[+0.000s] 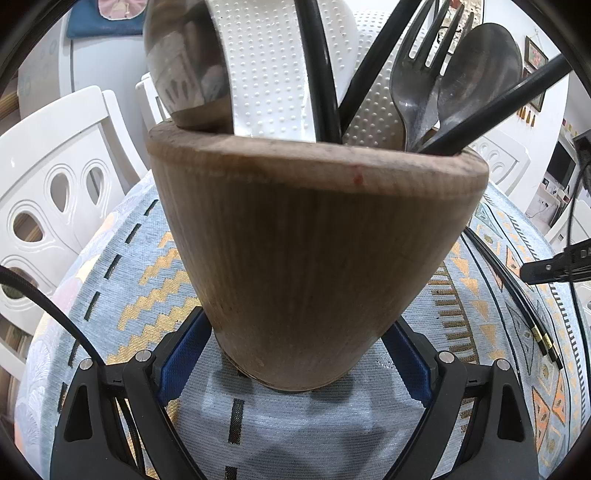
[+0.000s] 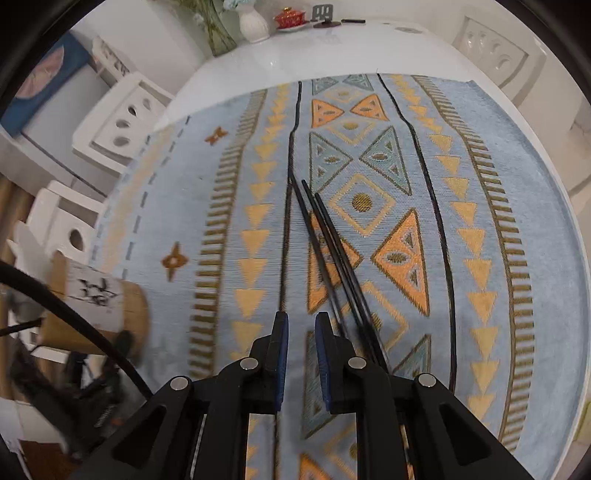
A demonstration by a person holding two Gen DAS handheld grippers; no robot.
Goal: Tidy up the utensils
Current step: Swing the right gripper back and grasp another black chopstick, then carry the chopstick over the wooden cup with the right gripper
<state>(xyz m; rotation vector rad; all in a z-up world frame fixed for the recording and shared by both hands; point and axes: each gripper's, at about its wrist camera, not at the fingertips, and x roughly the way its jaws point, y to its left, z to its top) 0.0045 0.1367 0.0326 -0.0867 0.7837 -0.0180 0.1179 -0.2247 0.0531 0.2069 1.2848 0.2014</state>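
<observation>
A wooden utensil holder stands on the patterned blue cloth. My left gripper is shut on its base, one blue pad against each side. In the holder are a metal spoon, white dotted spatulas, a dark fork, a dark spoon and black chopsticks. In the right wrist view, three black chopsticks lie on the cloth. My right gripper hangs over the cloth just left of their near ends. Its jaws stand a narrow gap apart with nothing between them.
The holder shows blurred at the left edge of the right wrist view. More black chopsticks lie on the cloth right of the holder. White chairs ring the table. A white vase and a red lidded bowl stand at the far side.
</observation>
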